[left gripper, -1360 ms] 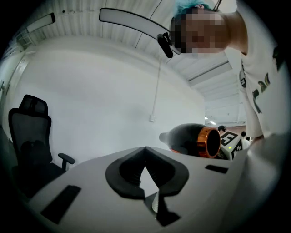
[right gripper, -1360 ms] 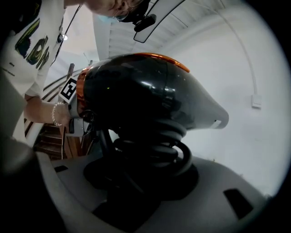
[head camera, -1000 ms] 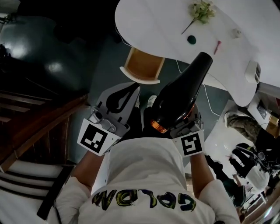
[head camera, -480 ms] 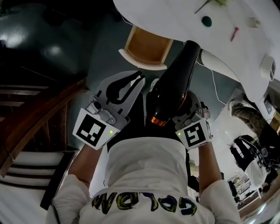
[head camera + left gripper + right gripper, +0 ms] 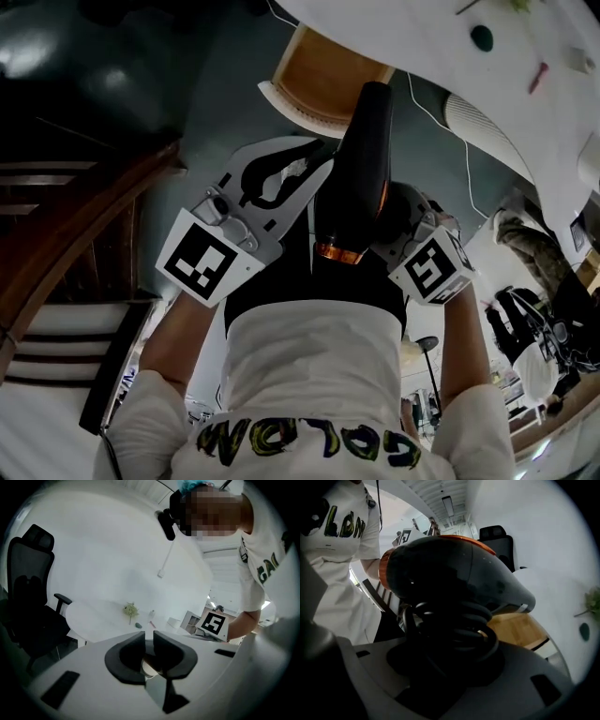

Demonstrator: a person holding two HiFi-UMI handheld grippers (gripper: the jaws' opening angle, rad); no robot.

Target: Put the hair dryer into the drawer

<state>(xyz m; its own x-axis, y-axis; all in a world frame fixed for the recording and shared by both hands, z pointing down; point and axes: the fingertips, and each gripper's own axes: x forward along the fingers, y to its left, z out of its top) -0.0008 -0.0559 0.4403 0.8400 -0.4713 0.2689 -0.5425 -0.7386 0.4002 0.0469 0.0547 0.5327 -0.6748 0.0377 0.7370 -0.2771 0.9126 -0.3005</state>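
Head view: white curved table (image 5: 422,42) at upper right; open wooden drawer with white front (image 5: 323,80) at top centre; dark floor (image 5: 216,84). Glossy black hair dryer with orange rear ring (image 5: 361,178), cord coiled round handle, frame centre, nozzle toward drawer, clamped in right gripper (image 5: 405,225) jaws. Left gripper (image 5: 298,173) beside it, angled up-right, jaws at a narrow slit, empty.

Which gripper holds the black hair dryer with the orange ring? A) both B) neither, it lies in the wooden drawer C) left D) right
D: the right gripper is closed on the cord-wrapped handle of the black hair dryer with the orange ring; the left gripper holds nothing.
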